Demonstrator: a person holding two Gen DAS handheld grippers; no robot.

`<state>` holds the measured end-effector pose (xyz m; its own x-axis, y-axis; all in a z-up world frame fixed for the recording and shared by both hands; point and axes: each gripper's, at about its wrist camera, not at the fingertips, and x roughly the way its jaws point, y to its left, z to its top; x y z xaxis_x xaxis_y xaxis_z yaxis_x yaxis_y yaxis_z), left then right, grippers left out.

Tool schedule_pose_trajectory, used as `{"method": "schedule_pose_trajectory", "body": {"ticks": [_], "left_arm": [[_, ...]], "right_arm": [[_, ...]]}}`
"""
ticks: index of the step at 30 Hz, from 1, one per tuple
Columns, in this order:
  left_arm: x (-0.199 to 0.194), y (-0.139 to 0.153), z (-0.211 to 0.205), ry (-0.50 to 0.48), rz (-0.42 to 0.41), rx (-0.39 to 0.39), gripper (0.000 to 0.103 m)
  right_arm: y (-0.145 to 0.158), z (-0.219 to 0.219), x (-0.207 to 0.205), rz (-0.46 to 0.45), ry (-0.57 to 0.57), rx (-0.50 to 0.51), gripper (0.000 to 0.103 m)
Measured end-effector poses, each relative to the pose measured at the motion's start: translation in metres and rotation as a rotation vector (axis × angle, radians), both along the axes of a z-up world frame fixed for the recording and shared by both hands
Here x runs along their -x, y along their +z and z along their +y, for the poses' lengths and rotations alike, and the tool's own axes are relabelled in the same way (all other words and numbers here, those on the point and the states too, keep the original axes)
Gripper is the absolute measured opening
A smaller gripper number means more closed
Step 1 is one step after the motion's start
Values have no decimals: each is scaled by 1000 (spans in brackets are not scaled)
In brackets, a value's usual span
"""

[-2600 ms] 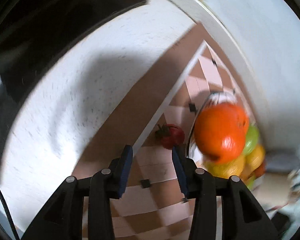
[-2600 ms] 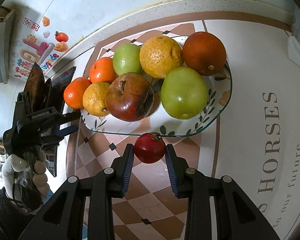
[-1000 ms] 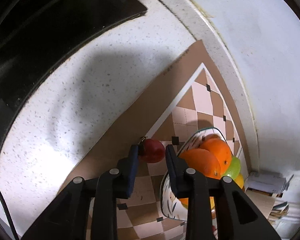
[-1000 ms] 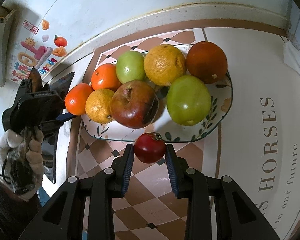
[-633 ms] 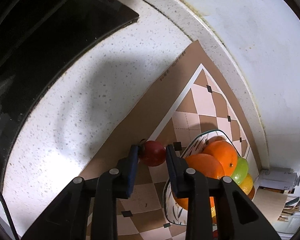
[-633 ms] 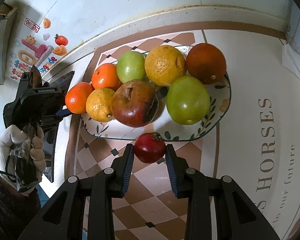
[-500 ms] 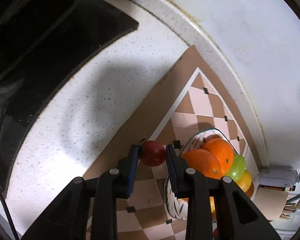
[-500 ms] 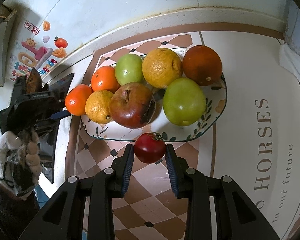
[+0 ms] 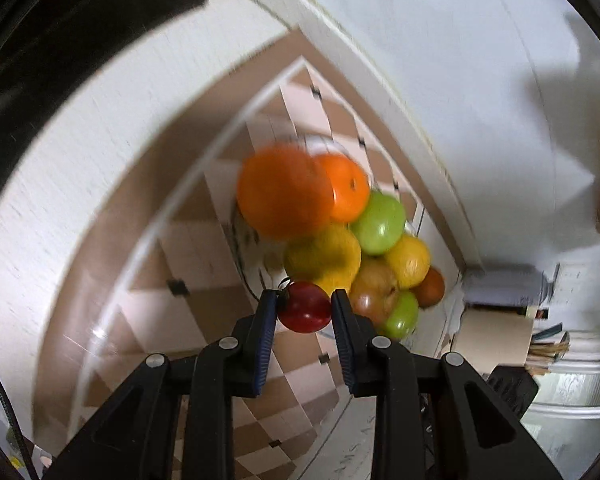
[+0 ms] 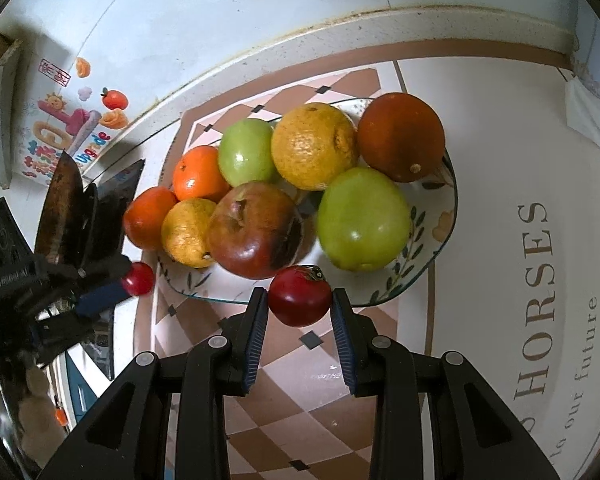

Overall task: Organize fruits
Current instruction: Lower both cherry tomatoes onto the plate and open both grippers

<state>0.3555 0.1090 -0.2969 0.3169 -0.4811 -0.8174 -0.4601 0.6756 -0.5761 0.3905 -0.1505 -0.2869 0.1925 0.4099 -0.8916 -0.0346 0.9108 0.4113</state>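
A glass plate [image 10: 428, 264] with a leaf pattern holds several fruits: oranges, green apples and a bruised red apple [image 10: 256, 236]. My right gripper [image 10: 298, 300] is shut on a small red tomato [image 10: 300, 296], held just at the plate's near rim. My left gripper [image 9: 304, 308] is shut on another small red tomato [image 9: 305, 312] and holds it above the mat beside the plate [image 9: 240, 236]; it shows in the right wrist view [image 10: 116, 280] at the plate's left end with its tomato [image 10: 138, 279]. The left wrist view is blurred.
The plate sits on a checkered brown and pink mat [image 10: 308, 420] with lettering [image 10: 540, 300] on its right side. A white wall [image 10: 260, 8] with stickers [image 10: 72, 132] runs behind. A black stove top [image 9: 60, 52] lies left of the mat.
My left gripper has swung with its tomato towards the plate, so the fruit pile now fills its view. My right gripper and its tomato have stayed at the plate's near rim.
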Motion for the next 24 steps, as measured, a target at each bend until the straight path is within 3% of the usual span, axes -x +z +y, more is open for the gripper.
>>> {"method": "schedule_pose_trajectory", "body": {"ticks": [9,11,13,17,19,21,23,24], "left_arm": [[-7,-14,-30,-46,25,18,26],[-11,-16,-35,-57,32,19,26],[-11,-15,-40,-77,58,-10,27],[-10,-8,-45,-118,66,-81,29],[-8,1,-50,-146,50,-168,31],[-7,12,-54,-180,28,-251,39],[-4,24,-58,-215,11,-371,64],[-3,28,-60,-233,3,-428,71]], "right_arm": [[-11,2,-5,-6,13,6,36],[-11,1,-6,-6,6,-1,48],[-8,-2,-5,-12,-8,6,72],[-1,-11,0,0,-22,20,74],[5,-16,3,-8,-26,55,85],[13,-21,6,-28,-28,100,91],[20,-23,9,-35,-23,141,92],[23,-23,10,-39,-20,167,95]]}}
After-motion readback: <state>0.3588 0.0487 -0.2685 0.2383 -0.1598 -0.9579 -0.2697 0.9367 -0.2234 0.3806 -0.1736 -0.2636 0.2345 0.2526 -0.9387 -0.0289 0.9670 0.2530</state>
